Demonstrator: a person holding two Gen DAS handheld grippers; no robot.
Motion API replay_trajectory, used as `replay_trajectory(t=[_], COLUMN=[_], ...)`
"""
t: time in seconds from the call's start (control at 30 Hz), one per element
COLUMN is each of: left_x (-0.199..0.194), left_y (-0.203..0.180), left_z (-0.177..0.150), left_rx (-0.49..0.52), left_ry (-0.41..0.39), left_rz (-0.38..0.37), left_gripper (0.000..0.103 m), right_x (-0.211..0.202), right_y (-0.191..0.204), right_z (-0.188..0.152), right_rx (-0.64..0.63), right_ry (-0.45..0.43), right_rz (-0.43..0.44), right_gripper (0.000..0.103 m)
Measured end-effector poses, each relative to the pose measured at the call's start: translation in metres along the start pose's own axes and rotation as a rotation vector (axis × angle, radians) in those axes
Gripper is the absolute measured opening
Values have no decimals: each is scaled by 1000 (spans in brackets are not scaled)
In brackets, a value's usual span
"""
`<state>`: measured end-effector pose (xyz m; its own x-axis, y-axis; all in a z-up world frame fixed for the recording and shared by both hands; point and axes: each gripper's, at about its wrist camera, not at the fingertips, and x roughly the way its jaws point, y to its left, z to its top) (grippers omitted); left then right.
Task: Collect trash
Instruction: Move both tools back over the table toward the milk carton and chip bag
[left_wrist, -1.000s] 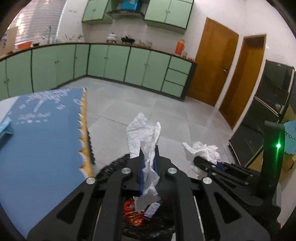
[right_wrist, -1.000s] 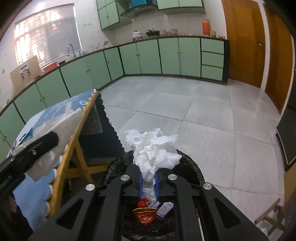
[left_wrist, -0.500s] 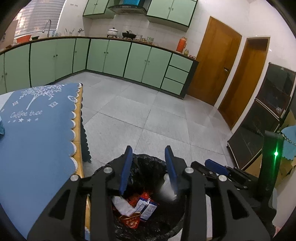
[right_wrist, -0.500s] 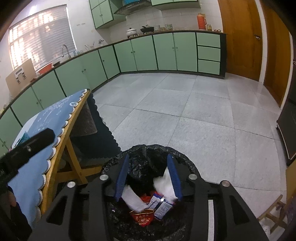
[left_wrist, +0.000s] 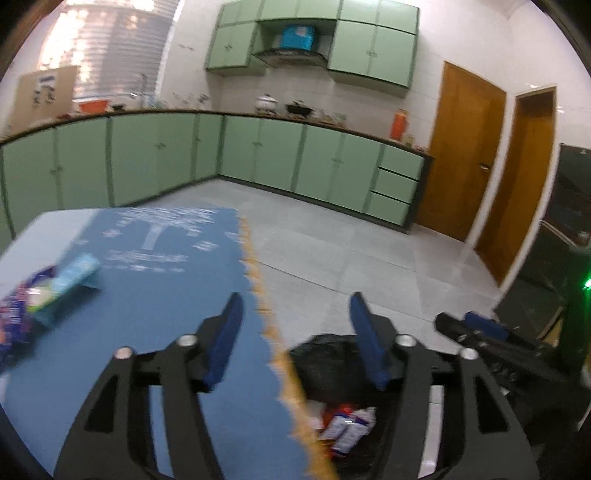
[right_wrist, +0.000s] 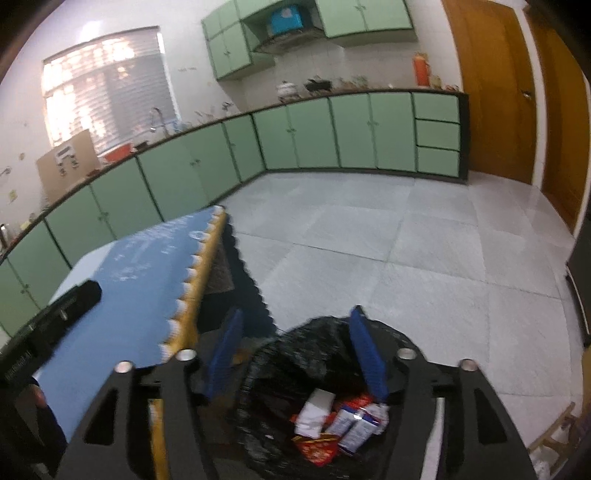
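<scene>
A bin lined with a black bag (right_wrist: 317, 347) stands on the floor beside the table, with cartons, a red wrapper and white tissue (right_wrist: 314, 410) inside. My right gripper (right_wrist: 295, 349) hovers over its rim, jaws opening with nothing between them. My left gripper (left_wrist: 297, 338) hangs over the table's edge, jaws opening and empty too. On the blue tablecloth (left_wrist: 147, 295) at the left lie a light blue carton (left_wrist: 70, 282) and a purple wrapper (left_wrist: 14, 302). The bin (left_wrist: 332, 362) shows below the left gripper, and the right gripper (left_wrist: 480, 332) at the right.
The table's scalloped cloth edge (right_wrist: 192, 291) and wooden frame run beside the bin. Green cabinets (left_wrist: 258, 155) line the far walls, wooden doors (left_wrist: 465, 155) stand at the right. A grey tiled floor (right_wrist: 406, 251) stretches ahead. The other gripper (right_wrist: 55, 314) shows at the left.
Both grippers opened and let their white tissues fall into the bin. The left gripper then swung left and up over the table; the right one rose a little.
</scene>
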<state>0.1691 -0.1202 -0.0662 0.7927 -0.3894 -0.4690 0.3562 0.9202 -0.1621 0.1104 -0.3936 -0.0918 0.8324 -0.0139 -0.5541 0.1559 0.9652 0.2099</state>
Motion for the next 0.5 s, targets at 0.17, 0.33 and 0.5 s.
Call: replay_trajectory(t=[0.17, 0.33, 0.5], left_x=[-34, -64, -87], left_y=[61, 124, 190], left_z=[0, 3, -1], left_rx=[-18, -32, -77], left_ry=[-32, -59, -46], left_rz=[142, 307, 448], left_gripper=[73, 76, 77], right_x=[-1, 9, 25], right_y=[63, 122, 176], right_z=[6, 8, 6], right_rx=[-65, -125, -154], right_ry=[-17, -21, -19], right_rz=[86, 158, 211], right_gripper=[88, 92, 92])
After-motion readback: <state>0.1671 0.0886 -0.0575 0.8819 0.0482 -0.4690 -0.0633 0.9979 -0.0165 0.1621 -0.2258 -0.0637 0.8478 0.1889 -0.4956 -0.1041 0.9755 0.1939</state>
